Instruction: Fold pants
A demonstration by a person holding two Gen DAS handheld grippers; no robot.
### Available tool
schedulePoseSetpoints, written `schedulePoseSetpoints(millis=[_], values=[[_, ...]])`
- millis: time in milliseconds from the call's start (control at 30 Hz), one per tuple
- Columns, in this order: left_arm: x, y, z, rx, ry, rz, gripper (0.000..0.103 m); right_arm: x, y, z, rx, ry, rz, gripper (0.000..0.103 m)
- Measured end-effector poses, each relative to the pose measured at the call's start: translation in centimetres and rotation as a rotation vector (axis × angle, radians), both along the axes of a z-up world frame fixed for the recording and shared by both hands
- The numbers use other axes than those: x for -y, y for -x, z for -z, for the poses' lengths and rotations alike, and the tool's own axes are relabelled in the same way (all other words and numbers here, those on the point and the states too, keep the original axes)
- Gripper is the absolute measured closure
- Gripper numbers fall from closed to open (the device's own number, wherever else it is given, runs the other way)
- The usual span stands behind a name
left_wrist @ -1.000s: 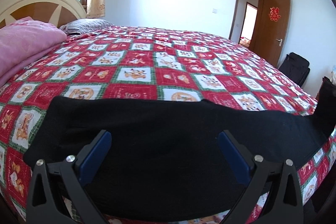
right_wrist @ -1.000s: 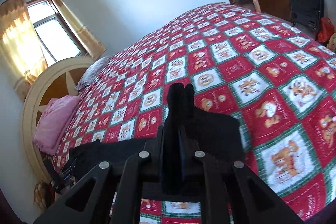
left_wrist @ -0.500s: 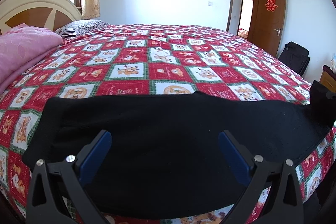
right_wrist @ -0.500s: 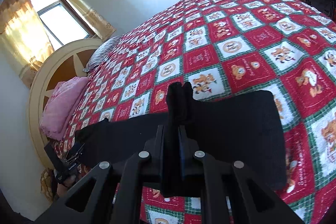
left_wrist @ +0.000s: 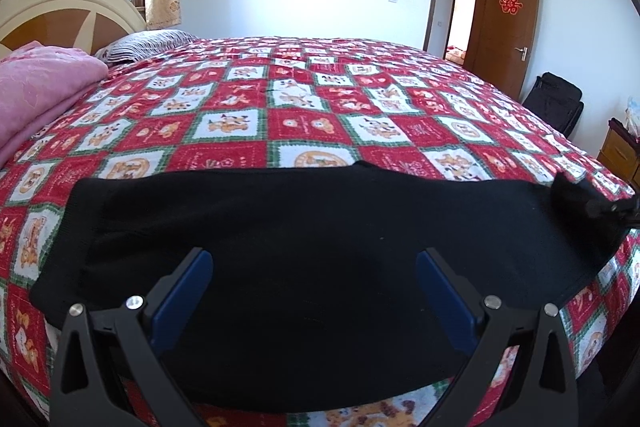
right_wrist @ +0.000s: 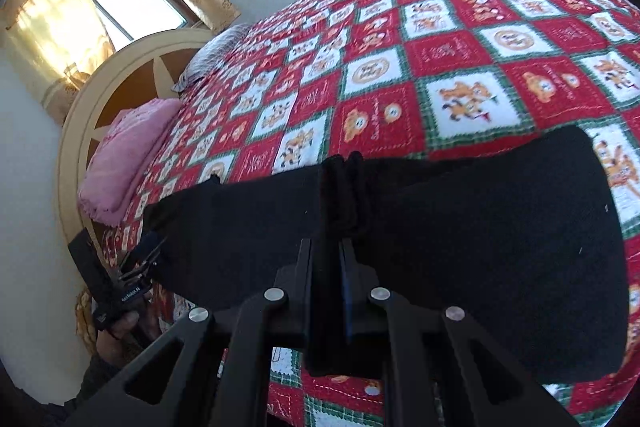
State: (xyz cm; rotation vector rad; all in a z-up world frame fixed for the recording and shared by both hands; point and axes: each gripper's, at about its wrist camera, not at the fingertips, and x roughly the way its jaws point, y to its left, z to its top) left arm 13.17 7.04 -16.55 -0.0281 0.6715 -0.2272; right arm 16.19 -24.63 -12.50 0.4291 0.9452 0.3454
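The right tongs (right_wrist: 340, 223) are clamped on a bunched fold of the black pants (right_wrist: 500, 247). The left tongs (left_wrist: 314, 279) stand apart above the pants (left_wrist: 304, 227), gripping nothing. The pants lie flat along the near edge of the bed (left_wrist: 304, 123).

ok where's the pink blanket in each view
Left wrist view: the pink blanket lies at the far left edge, in the upper half, below the headboard.
Right wrist view: the pink blanket is left of centre, against the headboard, beyond the far end of the black pants.
Shared landmark: the striped pillow, just past the blanket by the headboard.
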Motion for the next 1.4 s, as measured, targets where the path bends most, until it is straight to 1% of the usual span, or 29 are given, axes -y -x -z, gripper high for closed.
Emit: schedulePoseSetpoints(millis=[133,200,233,267,300,333,400,433,500,567,633,667,733,767,833,933,1000,1067,1100,1133,1167,1200,1300,1400], values=[[0.9,0.3,-0.4,0.004,0.012,0.036,0.0,-1.6,-0.7,1.2,-0.022,0.041,-0.046,0.091],[1.5,0.4,-0.7,-0.005,0.037,0.065,0.0,-2.4,-0.9,1.8,-0.038,0.077,-0.075,0.088],[1.9,0.4,-0.8,-0.011,0.05,0.08,0.0,-2.9,-0.8,2.1,-0.053,0.094,-0.097,0.085],[2.5,0.3,-1.0,-0.022,0.066,0.104,0.0,-3.1,-0.7,2.1,-0.064,0.084,-0.126,0.079],[3.1,0.3,-1.2,-0.028,0.075,0.122,0.0,-3.2,-0.4,1.9,-0.07,0.059,-0.156,0.063],[3.7,0.4,-1.5,-0.031,0.083,0.141,0.0,-3.2,0.0,1.5,-0.062,0.023,-0.192,0.05],[5.4,0.4,-2.1,-0.041,0.107,0.196,0.0,-2.6,1.0,0.2,-0.011,-0.001,-0.215,0.048],[6.2,0.5,-2.3,-0.045,0.118,0.219,0.0,-1.7,1.4,-0.4,0.018,0.001,-0.204,0.048],[8.2,0.4,-2.7,-0.066,0.156,0.277,0.0,0.3,1.6,-0.8,0.048,-0.024,-0.152,0.048],[10.7,0.1,-2.7,-0.099,0.185,0.329,0.001,3.7,1.5,-0.5,0.065,-0.077,-0.024,0.047],[13.1,-0.1,-2.5,-0.129,0.194,0.373,0.008,7.1,1.5,0.4,0.075,-0.126,0.126,0.047],[14.1,-0.2,-2.4,-0.145,0.199,0.394,0.009,8.3,1.6,0.7,0.088,-0.16,0.173,0.047],[16.4,-0.6,-2.0,-0.182,0.203,0.423,0.013,10.0,2.0,1.2,0.116,-0.189,0.259,0.047],[17.0,-0.7,-1.9,-0.193,0.202,0.429,0.016,10.3,2.1,1.3,0.124,-0.189,0.275,0.047],[18.5,-1.2,-1.2,-0.232,0.198,0.437,0.029,10.7,2.5,1.1,0.15,-0.193,0.289,0.047],[19.7,-1.8,-0.1,-0.295,0.215,0.422,0.036,10.8,3.0,0.2,0.213,-0.167,0.32,0.046],[20.4,-1.8,0.1,-0.294,0.21,0.412,0.037,11.1,3.5,-0.4,0.257,-0.164,0.342,0.046],[20.9,-1.6,0.0,-0.285,0.203,0.413,0.045,11.3,4.1,-1.0,0.296,-0.164,0.361,0.044],[20.9,-1.6,0.0,-0.287,0.204,0.412,0.054,11.4,4.1,-1.2,0.308,-0.158,0.367,0.042],[21.0,-1.7,0.0,-0.29,0.199,0.406,0.066,11.3,4.3,-1.2,0.315,-0.149,0.372,0.042],[21.0,-1.6,-0.1,-0.284,0.182,0.395,0.076,11.4,4.3,-1.2,0.313,-0.146,0.376,0.042],[21.1,-1.6,0.0,-0.28,0.171,0.391,0.09,11.5,4.3,-1.0,0.308,-0.147,0.38,0.041],[20.6,-1.5,-0.2,-0.274,0.181,0.386,0.09,11.8,4.4,-0.4,0.289,-0.155,0.403,0.041],[19.9,-1.8,-1.0,-0.252,0.2,0.38,0.091,12.2,4.8,-0.6,0.307,-0.153,0.426,0.041]])
